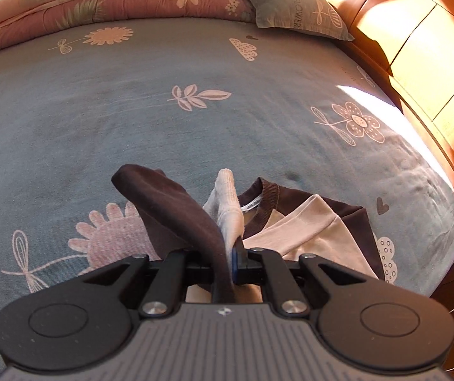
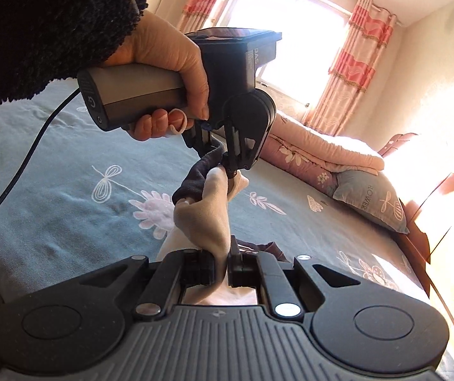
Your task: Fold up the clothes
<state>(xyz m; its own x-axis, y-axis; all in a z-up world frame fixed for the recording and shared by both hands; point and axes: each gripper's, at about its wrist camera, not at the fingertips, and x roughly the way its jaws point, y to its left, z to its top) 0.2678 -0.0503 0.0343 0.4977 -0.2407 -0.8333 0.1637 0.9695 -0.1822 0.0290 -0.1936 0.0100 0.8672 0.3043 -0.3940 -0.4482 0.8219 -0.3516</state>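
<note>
The blue flowered bed sheet (image 1: 131, 101) lies bare and wide in the middle. A pink folded quilt (image 1: 115, 3) and grey pillow (image 1: 293, 9) block the far edge; an orange wooden headboard (image 1: 423, 73) walls the right edge.

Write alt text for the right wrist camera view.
The right gripper is shut on cream fabric of a shirt; ahead, a hand holds the left gripper, clamped on the shirt's dark part above a floral grey bedsheet.
</note>
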